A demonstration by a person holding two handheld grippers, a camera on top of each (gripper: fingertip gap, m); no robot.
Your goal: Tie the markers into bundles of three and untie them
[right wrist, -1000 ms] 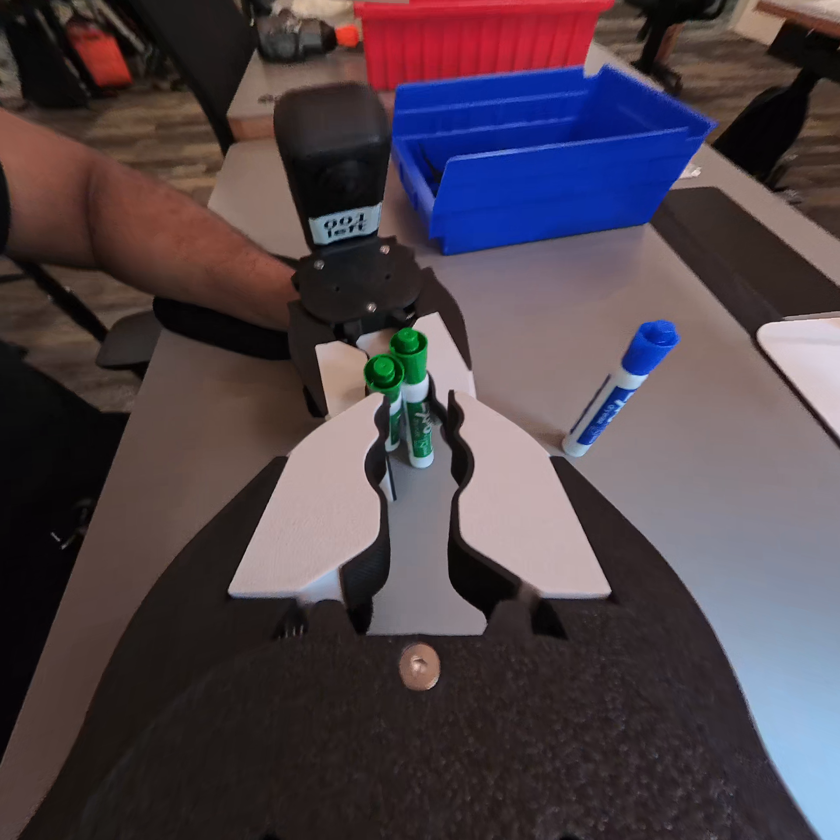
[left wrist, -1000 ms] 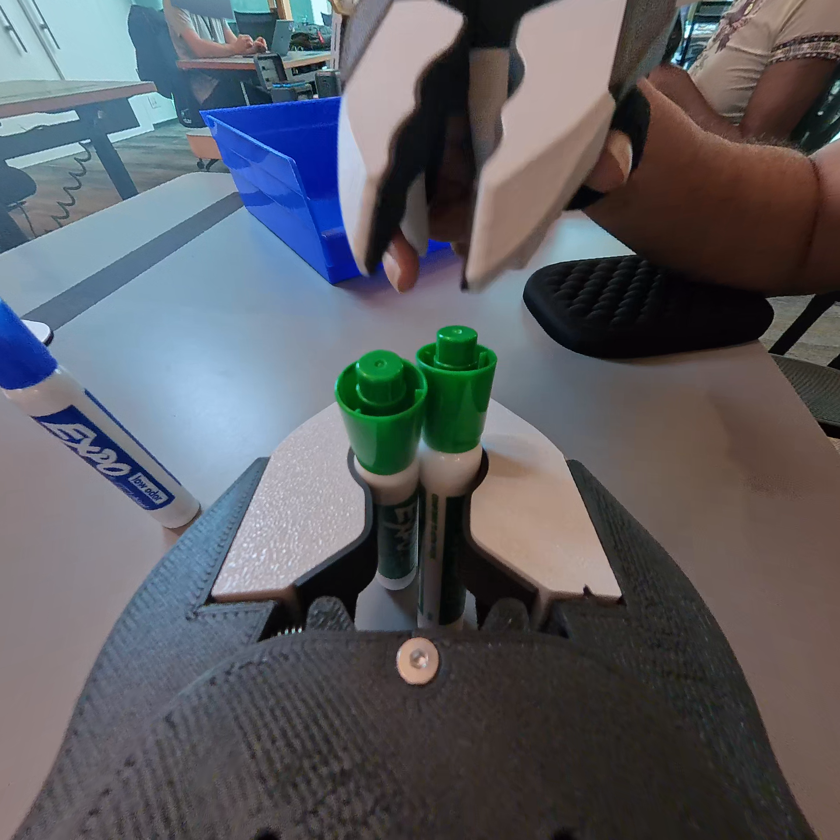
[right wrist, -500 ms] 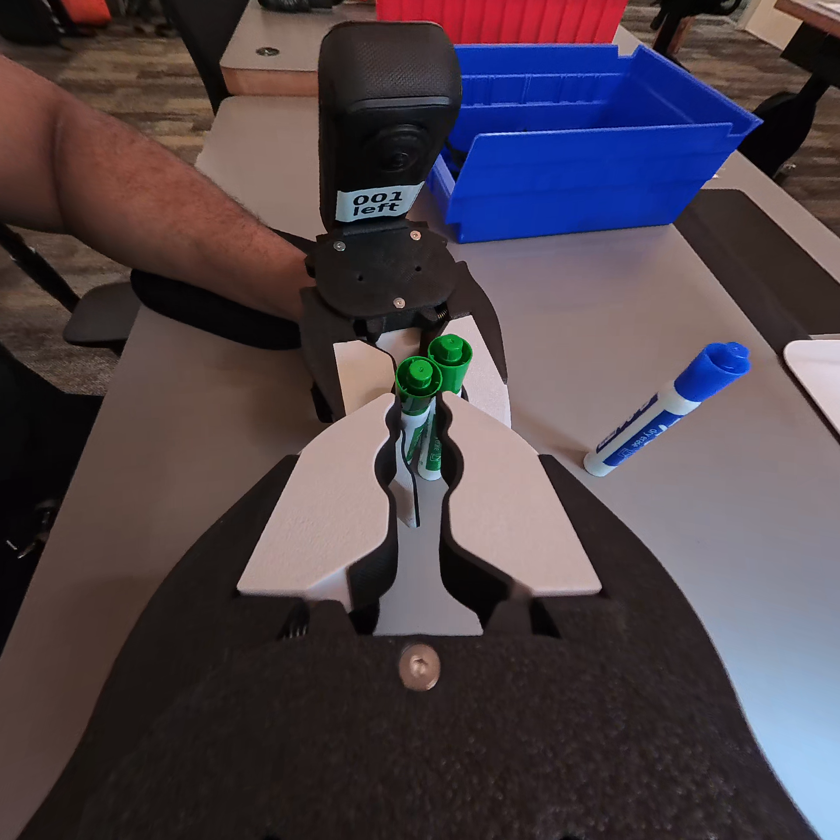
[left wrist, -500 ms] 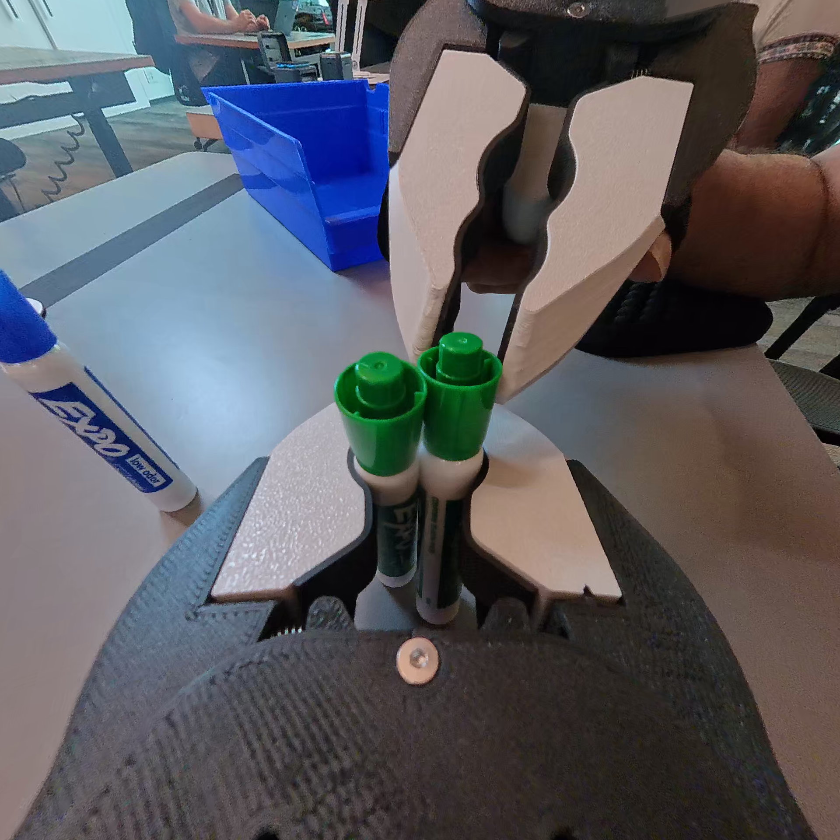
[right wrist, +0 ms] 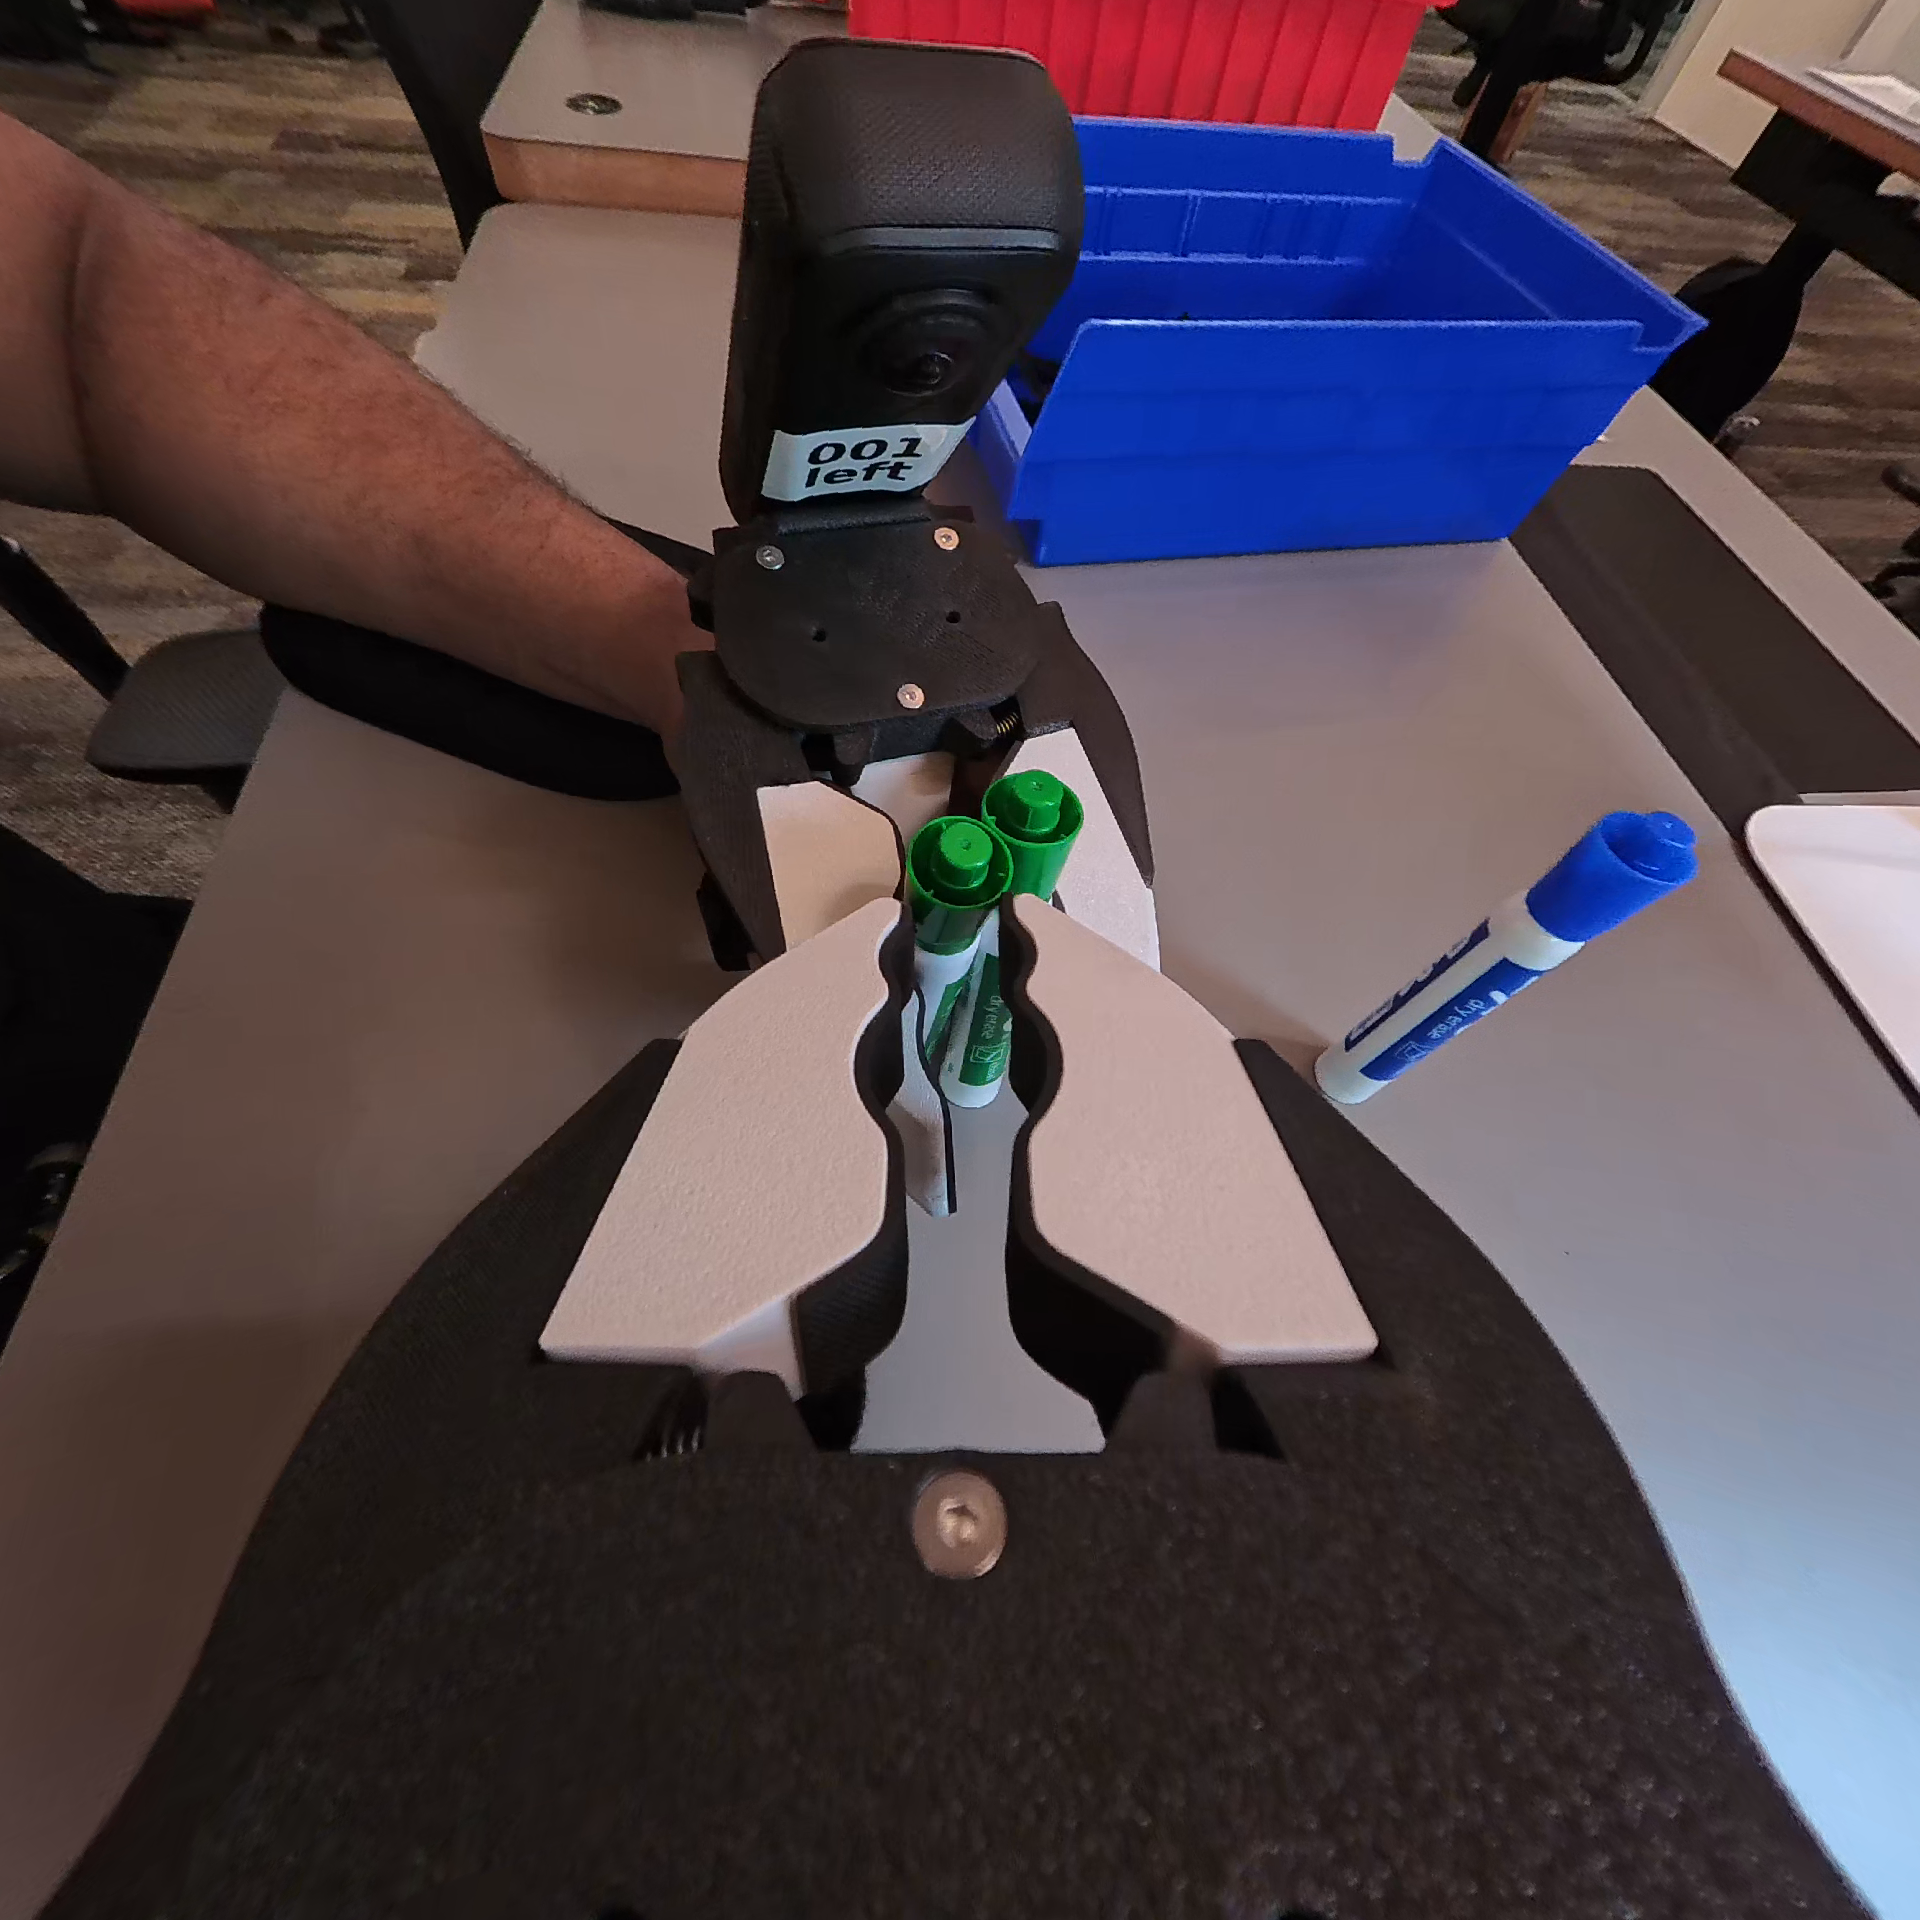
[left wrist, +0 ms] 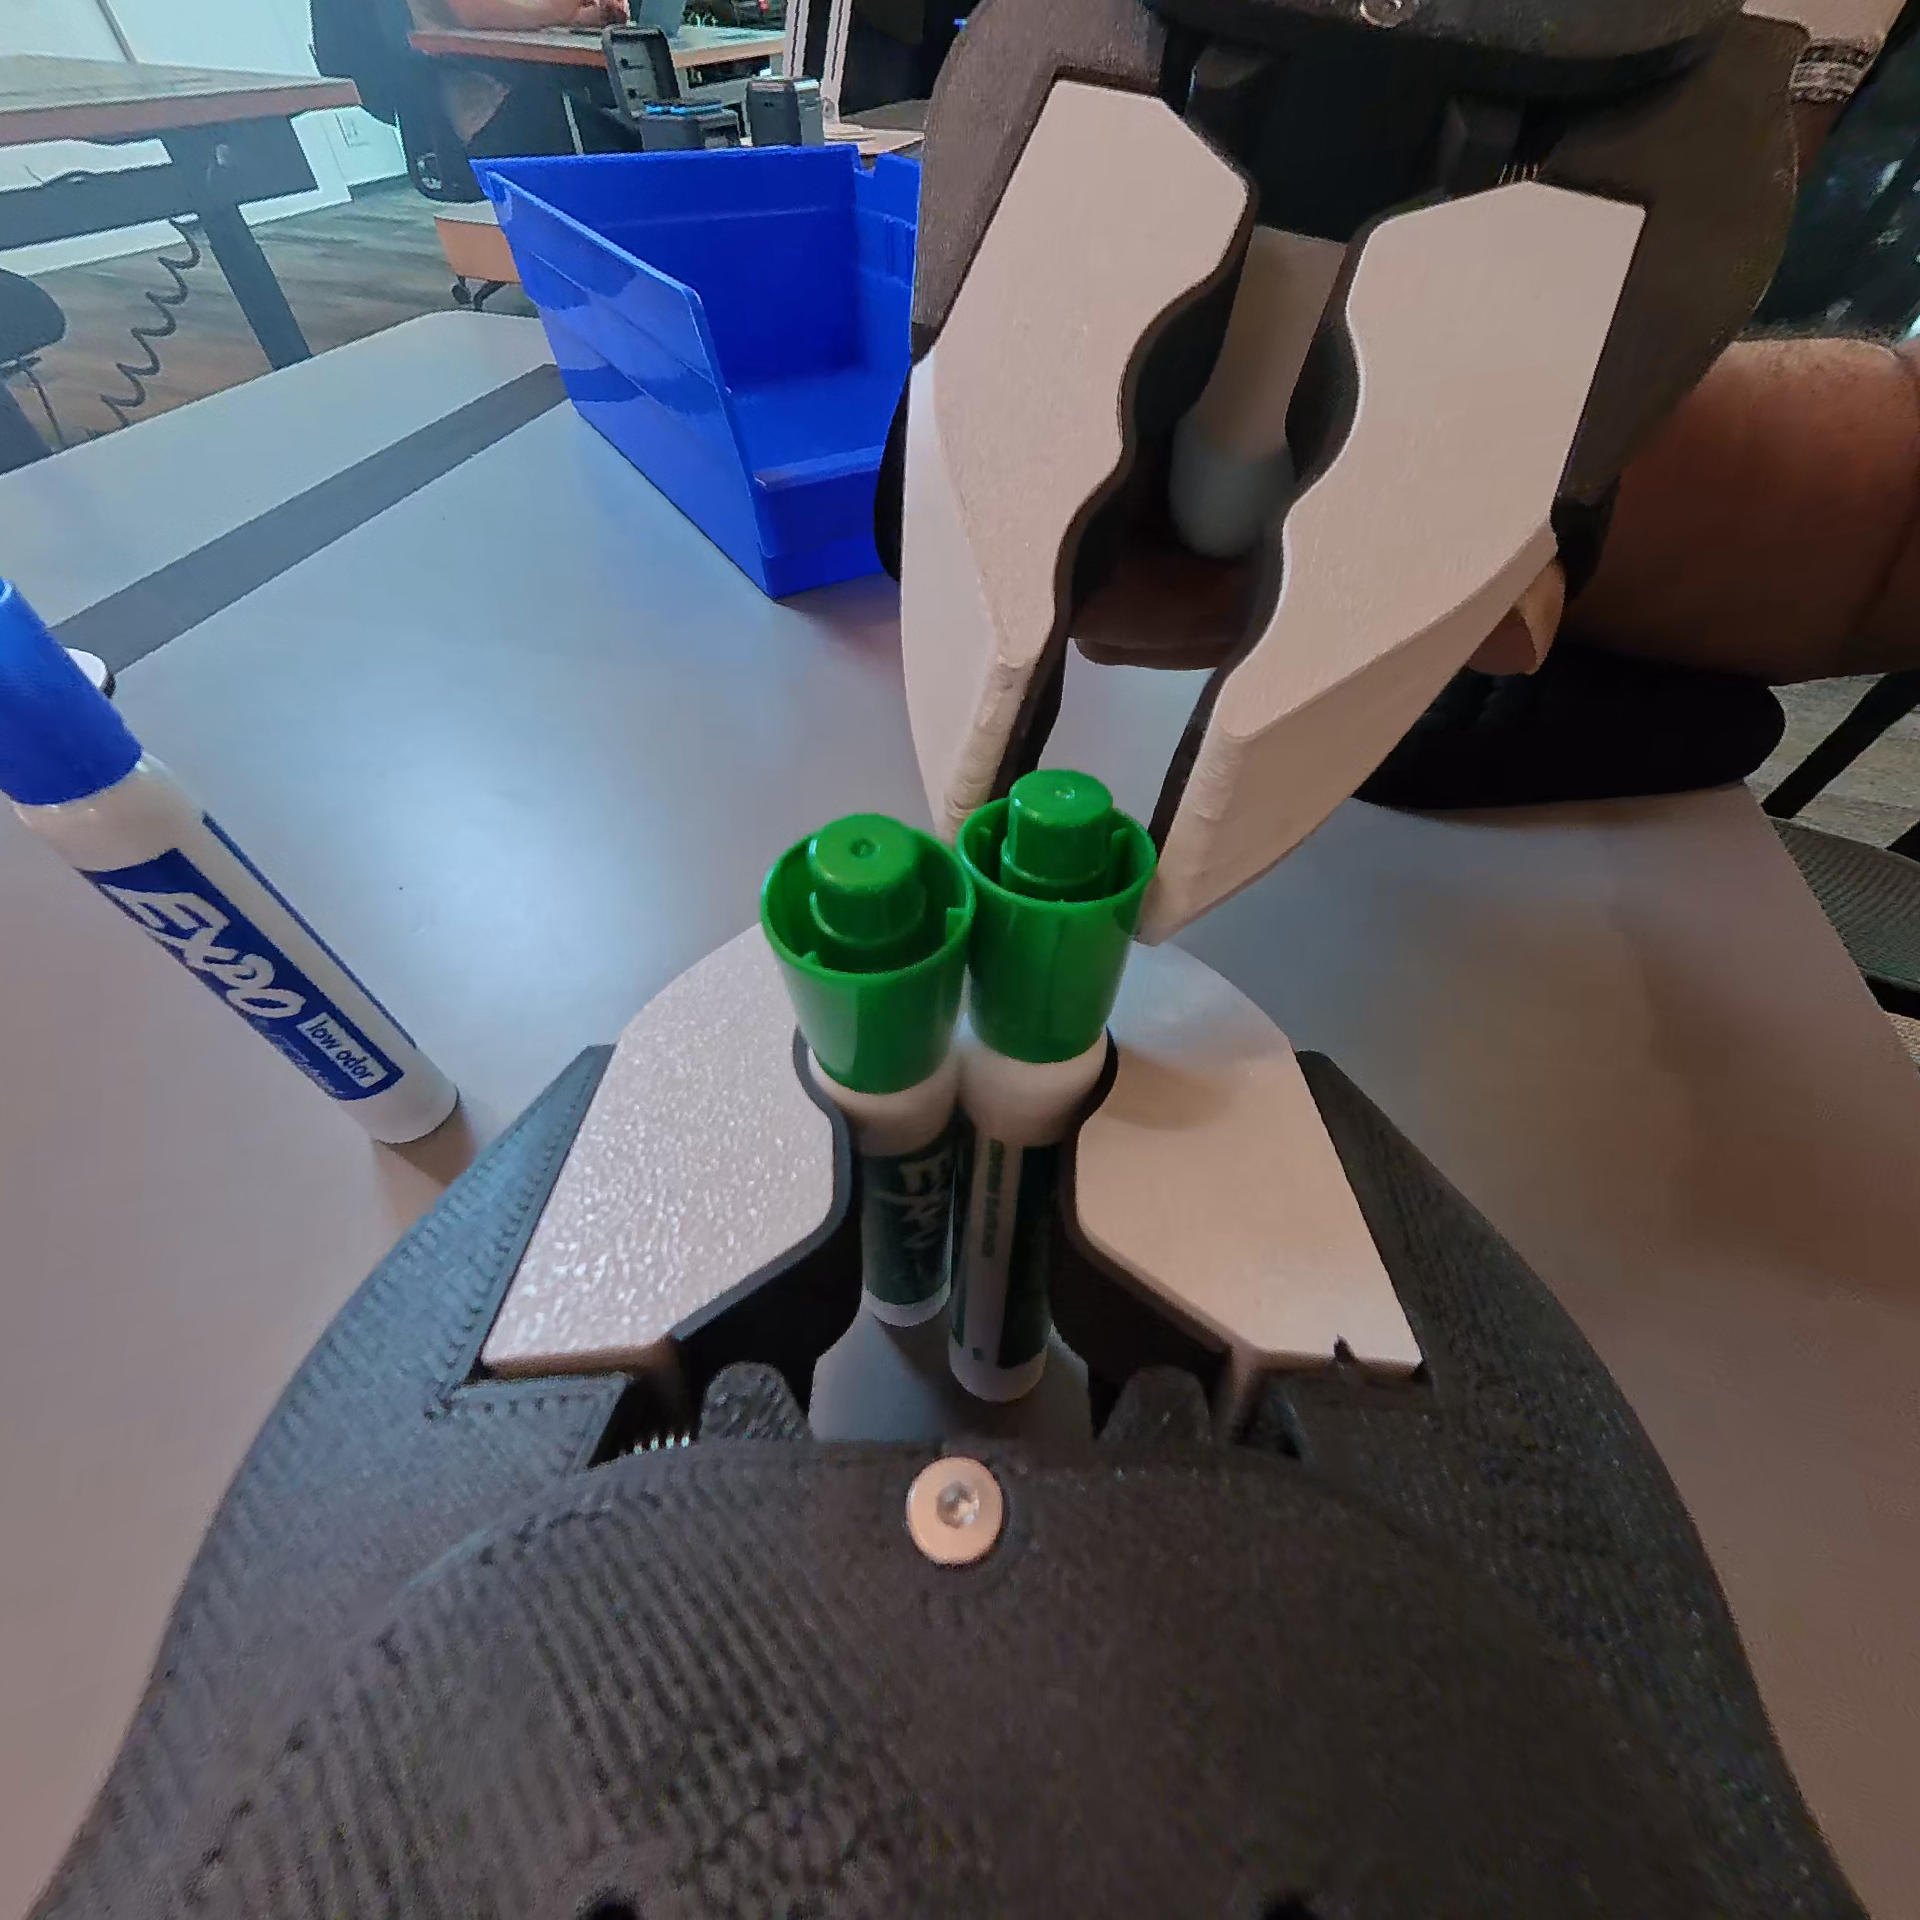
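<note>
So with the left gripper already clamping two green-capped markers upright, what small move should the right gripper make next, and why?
Probably close the right gripper on the nearer green-capped marker. Its open fingertips already straddle that cap, while the left gripper holds both markers upright; the blue-capped marker lies apart on the grey table.

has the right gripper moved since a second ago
Yes. In the left wrist view the right gripper has come down and nearer, from up by the blue bin to the green markers in the left gripper.
</note>
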